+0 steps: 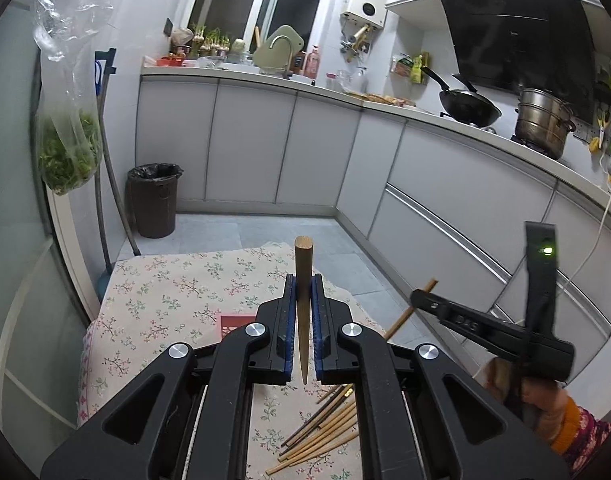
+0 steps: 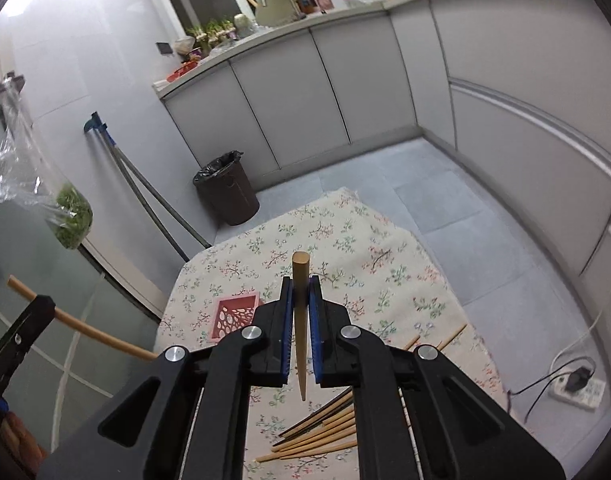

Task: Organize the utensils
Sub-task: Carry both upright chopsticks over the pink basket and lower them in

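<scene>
Left wrist view, from the left edge: a clear plastic bag of greens [image 1: 67,152] hangs at upper left, a dark lined bin [image 1: 153,200] stands on the floor at left centre, and the floral cloth [image 1: 165,300] covers the table in the lower half. At frame centre the left gripper [image 1: 304,292] has its blue pads pressed against a single light wooden chopstick [image 1: 304,276], blunt end up and tapered end toward the camera. A loose pile of chopsticks [image 1: 325,424] lies on the cloth at lower centre, partly hidden behind the gripper body. At right the right gripper [image 1: 419,298] is seen side-on, clamped on a second chopstick [image 1: 409,310] held clear of the table; a hand [image 1: 545,404] grips its handle at the lower right. This view alone shows the wok [image 1: 469,108] and the steel pot [image 1: 543,124] on the counter at upper right. Right wrist view: the left gripper [image 2: 39,304] enters at the left edge with its chopstick [image 2: 89,330] crossing toward centre. A pink perforated holder [image 2: 235,316] sits on the cloth left of centre; the other view shows only what appears to be a reddish corner of it. At centre the right gripper [image 2: 301,292] pinches its chopstick [image 2: 300,276] upright between closed pads. Two more sticks [image 2: 451,338] lie apart from the pile [image 2: 321,428], at right centre. A power strip [image 2: 581,390] rests on the floor at lower right, seen here only.
</scene>
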The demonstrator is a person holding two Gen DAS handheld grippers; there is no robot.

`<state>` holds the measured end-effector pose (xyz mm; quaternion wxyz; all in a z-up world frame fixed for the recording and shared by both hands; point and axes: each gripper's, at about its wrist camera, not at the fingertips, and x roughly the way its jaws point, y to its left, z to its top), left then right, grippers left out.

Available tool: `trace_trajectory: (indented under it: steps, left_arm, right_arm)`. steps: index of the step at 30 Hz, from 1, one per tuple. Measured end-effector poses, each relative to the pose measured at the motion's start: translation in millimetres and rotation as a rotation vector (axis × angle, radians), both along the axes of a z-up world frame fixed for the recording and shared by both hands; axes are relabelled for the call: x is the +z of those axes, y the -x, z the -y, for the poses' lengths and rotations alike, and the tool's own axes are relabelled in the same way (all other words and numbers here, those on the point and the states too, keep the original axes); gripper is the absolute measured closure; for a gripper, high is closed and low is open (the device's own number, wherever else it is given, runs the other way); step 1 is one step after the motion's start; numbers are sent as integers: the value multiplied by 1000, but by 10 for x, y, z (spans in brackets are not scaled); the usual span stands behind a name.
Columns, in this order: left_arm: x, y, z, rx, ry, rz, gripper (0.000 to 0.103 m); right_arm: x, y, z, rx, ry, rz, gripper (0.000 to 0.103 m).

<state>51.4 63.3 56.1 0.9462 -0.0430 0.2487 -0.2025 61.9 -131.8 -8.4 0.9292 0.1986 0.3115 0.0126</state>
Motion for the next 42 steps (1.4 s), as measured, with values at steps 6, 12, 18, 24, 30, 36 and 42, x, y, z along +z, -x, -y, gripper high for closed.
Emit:
trace_trajectory:
  steps: [6,12,18,24,30,36,42]
  left_arm:
    - [49,-53,-11,38,23,-6,96]
    - [194,-151,-4,70,45,9,96]
    - [422,-245,10,91,73,66,96]
    - [555,-366,20,109,83,109,96]
    - [521,-498,17,114,80,106,96]
    - [385,-644,4,142,54,73,96]
    - [191,-820,-27,186,17,38,96]
  right_arm:
    - [194,9,-60,7,82,23,95]
    - [493,-31,-18,10,105,69,95]
    - [895,-106,51,3,79,161,95]
    - [1070,-308,-10,32,24,200,95]
    - [1130,-392,-43,57,-45,233,95]
    - [1081,-495,-87,70,-66,227,95]
    - [954,-628,-164,68,-53,214,95]
